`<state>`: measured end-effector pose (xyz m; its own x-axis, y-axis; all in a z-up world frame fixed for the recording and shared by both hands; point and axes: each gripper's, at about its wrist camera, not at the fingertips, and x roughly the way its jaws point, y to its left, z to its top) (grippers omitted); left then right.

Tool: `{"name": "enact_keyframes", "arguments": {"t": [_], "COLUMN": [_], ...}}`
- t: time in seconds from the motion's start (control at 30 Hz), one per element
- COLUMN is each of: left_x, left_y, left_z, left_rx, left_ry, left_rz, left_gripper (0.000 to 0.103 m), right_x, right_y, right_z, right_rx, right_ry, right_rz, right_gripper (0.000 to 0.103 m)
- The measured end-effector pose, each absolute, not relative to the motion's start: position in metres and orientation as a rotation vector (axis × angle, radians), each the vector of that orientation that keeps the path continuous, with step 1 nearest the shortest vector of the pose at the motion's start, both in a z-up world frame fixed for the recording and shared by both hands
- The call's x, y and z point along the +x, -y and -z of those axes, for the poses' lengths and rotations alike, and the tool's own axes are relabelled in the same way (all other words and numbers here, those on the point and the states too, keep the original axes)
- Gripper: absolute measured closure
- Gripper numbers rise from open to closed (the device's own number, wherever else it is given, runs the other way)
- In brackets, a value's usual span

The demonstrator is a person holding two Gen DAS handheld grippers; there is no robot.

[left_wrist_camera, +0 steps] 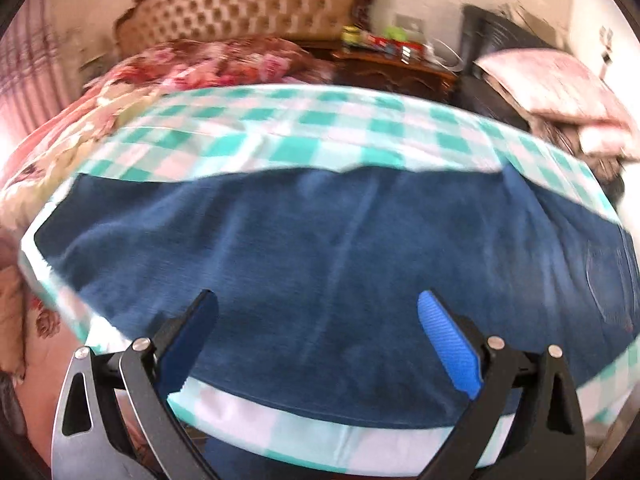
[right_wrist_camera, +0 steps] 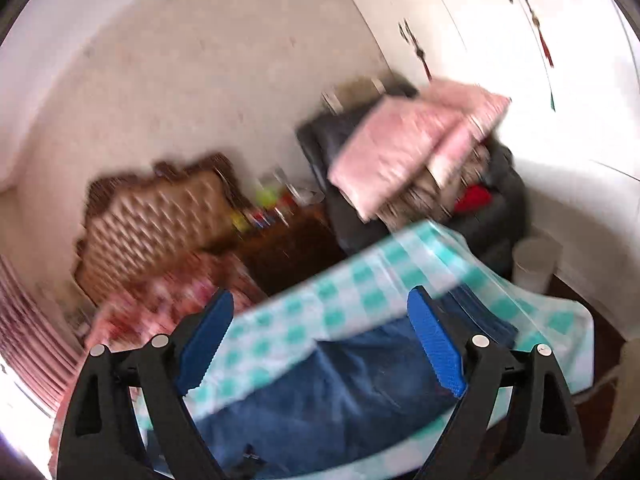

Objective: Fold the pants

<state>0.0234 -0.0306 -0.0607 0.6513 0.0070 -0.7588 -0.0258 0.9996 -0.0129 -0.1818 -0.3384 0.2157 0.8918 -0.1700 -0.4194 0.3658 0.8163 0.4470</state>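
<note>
Dark blue denim pants (left_wrist_camera: 320, 264) lie spread flat on a green-and-white checked cloth (left_wrist_camera: 304, 124) over a table. My left gripper (left_wrist_camera: 318, 300) hovers above the pants' near part, open and empty, its blue pads wide apart. In the blurred right wrist view the pants (right_wrist_camera: 344, 392) lie below my right gripper (right_wrist_camera: 320, 300), which is open and empty above the checked cloth (right_wrist_camera: 360, 280).
A bed with a floral blanket (left_wrist_camera: 208, 64) and a tufted headboard (left_wrist_camera: 252, 4) stands behind the table. A dark wooden nightstand (left_wrist_camera: 396, 68) holds small items. A dark chair piled with pink pillows (right_wrist_camera: 416, 148) stands at the right, with a white bin (right_wrist_camera: 536, 264) beside it.
</note>
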Motion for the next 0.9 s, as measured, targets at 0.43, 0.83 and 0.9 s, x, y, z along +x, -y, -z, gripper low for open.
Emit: {"name": "enact_keyframes", "arguments": {"t": [0.43, 0.83, 0.9], "left_x": [0.006, 0.015, 0.025], "left_y": [-0.044, -0.022, -0.007], "left_z": [0.035, 0.076, 0.083], "left_rx": [-0.121, -0.175, -0.120], "left_ry": [-0.798, -0.864, -0.869], "left_rz": [-0.172, 0.065, 0.132], "left_gripper": [0.003, 0.058, 0.065], "right_x": [-0.174, -0.099, -0.069], "right_y": [0.298, 0.260, 0.256], "right_z": [-0.230, -0.150, -0.092], "right_rx": [0.524, 0.265, 0.137], "right_ry": [-0.395, -0.539, -0.694], "right_rz": [0.195, 0.129, 0.142], "right_gripper": [0.017, 0.008, 0.006]}}
